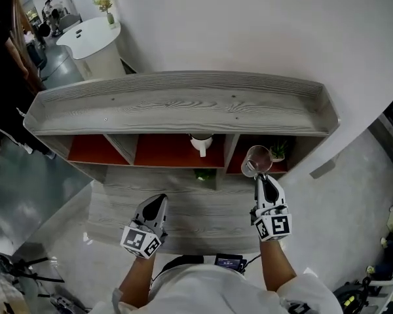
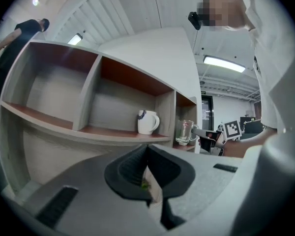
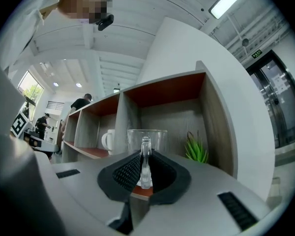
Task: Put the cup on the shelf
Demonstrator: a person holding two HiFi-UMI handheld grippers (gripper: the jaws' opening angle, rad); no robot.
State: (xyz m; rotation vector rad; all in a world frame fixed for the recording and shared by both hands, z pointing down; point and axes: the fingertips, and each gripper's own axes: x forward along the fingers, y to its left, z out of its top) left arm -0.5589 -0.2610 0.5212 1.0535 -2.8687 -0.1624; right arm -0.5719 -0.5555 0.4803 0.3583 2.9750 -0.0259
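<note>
A clear glass cup (image 1: 256, 158) with a handle hangs in front of the right-hand compartment of the grey shelf unit (image 1: 183, 103). My right gripper (image 1: 261, 176) is shut on its handle. In the right gripper view the cup (image 3: 147, 140) stands upright just past the jaws of the right gripper (image 3: 145, 173), which pinch the handle. Behind it is the compartment with the red floor. My left gripper (image 1: 158, 205) is lower and to the left, shut with nothing in it. From the left gripper (image 2: 146, 181) view, the cup (image 2: 185, 131) hangs at the shelf's right end.
A white mug (image 1: 201, 143) stands in the middle compartment. A small green plant (image 3: 197, 151) sits at the back of the right compartment. The left compartments (image 2: 54, 95) hold nothing. A white wall rises behind the shelf, and people stand at the far left by a round white table (image 1: 92, 41).
</note>
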